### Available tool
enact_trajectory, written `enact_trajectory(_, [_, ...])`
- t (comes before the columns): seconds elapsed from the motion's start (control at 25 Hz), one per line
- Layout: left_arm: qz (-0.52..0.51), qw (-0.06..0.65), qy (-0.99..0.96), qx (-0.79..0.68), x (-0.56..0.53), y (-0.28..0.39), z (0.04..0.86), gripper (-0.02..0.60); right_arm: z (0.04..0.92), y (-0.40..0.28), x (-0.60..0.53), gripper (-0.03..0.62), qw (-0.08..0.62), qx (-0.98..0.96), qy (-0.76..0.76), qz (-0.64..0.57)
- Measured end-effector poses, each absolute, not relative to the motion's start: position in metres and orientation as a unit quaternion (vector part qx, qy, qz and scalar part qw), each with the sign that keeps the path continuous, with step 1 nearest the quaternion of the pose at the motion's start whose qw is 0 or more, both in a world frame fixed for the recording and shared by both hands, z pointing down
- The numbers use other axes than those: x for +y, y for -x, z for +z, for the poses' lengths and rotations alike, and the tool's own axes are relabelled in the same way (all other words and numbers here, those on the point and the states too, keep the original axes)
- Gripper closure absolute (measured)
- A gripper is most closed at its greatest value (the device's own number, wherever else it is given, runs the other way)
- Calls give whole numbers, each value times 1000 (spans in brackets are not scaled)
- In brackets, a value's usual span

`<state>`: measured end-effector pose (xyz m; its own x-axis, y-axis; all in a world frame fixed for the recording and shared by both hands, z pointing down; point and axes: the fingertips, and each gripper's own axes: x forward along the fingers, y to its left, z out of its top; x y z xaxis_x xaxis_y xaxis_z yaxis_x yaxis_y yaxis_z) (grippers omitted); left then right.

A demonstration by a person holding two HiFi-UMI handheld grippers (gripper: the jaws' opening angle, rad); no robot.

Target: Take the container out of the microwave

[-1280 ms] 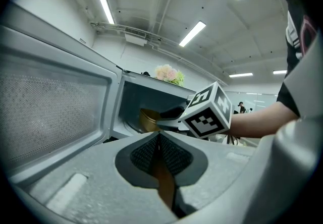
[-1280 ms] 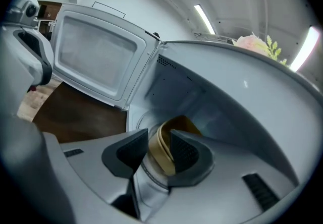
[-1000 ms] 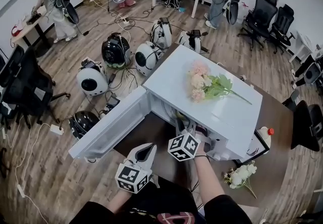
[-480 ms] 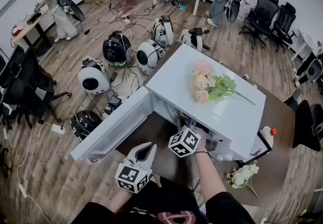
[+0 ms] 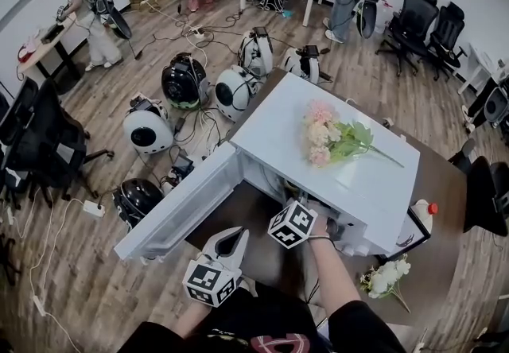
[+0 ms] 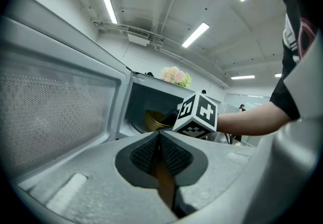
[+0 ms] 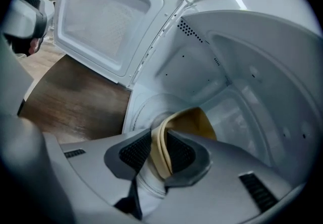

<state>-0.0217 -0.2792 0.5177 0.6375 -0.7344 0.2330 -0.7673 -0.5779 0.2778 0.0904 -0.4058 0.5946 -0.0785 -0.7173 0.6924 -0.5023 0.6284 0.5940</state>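
Observation:
The white microwave (image 5: 350, 184) stands on the brown table with its door (image 5: 179, 204) swung wide open to the left. Inside it sits a yellowish container (image 7: 197, 122), also visible in the left gripper view as the container (image 6: 153, 119). My right gripper (image 7: 160, 150) reaches into the cavity. Its jaws are closing with the container's rim between the pads, which touch it on both sides. From the head view only its marker cube (image 5: 293, 224) shows at the opening. My left gripper (image 5: 229, 238) hangs shut and empty in front of the door, and the gripper (image 6: 159, 140) points at the cavity.
A bunch of pink flowers (image 5: 328, 137) lies on the microwave's top. A white posy (image 5: 382, 276) and a red-capped bottle (image 5: 420, 212) sit at the right on the table (image 5: 238, 220). Round devices, cables, office chairs and several people fill the floor beyond.
The right gripper has edged slightly deeper into the microwave opening. The left gripper has stayed where it was.

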Motion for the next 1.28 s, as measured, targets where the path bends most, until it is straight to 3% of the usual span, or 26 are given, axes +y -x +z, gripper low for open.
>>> enact_trajectory(0.84, [32, 178, -897, -402, -274, 18, 511, 572, 604, -81, -391, 557, 551, -739, -379, -84])
enact_trajectory(1.28, [34, 175, -898, -402, -267, 16, 510, 572, 595, -78, -382, 560, 543, -746, -378, -78])
